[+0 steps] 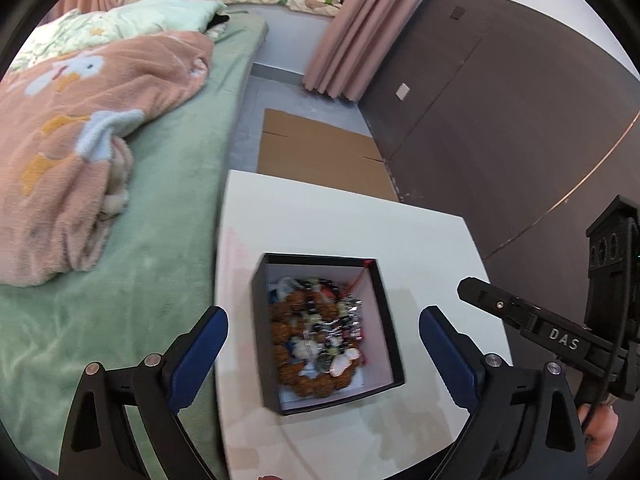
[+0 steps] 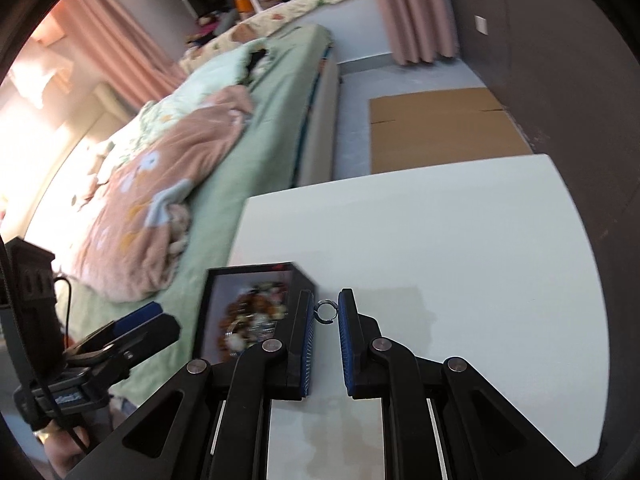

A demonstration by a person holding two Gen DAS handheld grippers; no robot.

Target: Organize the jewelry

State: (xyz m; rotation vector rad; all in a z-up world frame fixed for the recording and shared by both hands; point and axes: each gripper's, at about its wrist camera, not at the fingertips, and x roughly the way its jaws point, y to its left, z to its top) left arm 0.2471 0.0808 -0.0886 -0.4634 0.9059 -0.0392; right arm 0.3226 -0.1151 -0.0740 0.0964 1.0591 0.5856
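A black box with a white inside holds a heap of jewelry: brown bead bracelets, dark beads and silver pieces. It sits on a white table. My left gripper is open, its blue pads either side of the box and above it. In the right wrist view the box is at the left of my right gripper, which is shut on a small silver ring pinched at its fingertips, just right of the box and above the table.
A bed with green sheet and pink blanket runs along the table's left edge. Flat cardboard lies on the floor beyond the table. A dark wall stands at right, pink curtains behind.
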